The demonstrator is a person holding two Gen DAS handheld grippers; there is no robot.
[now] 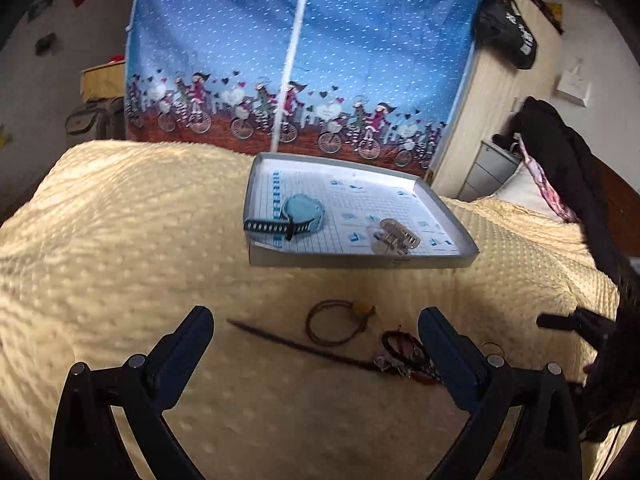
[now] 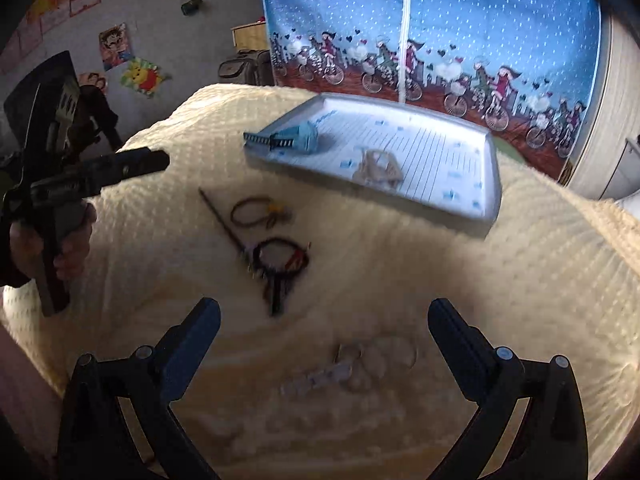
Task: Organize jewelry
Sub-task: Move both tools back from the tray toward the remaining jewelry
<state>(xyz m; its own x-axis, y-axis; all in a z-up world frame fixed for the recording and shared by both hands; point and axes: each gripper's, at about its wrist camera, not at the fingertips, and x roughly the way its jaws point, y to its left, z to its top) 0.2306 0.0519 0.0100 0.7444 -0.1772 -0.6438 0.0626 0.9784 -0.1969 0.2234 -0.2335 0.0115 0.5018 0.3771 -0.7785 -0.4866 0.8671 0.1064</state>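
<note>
Here, both the left gripper [image 1: 316,334] and right gripper [image 2: 324,326] were spread, empty. Ahead of the left fingertips lay the cord bracelet [image 1: 334,322], probably light and limp; grasp its loop, not the bead.

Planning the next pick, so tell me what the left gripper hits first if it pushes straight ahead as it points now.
Most likely the thin dark stick on the yellow blanket, lying across the gap between the open fingers of the left gripper. The brown cord loop sits just beyond it, then the tray. Depth is uncertain.
</note>
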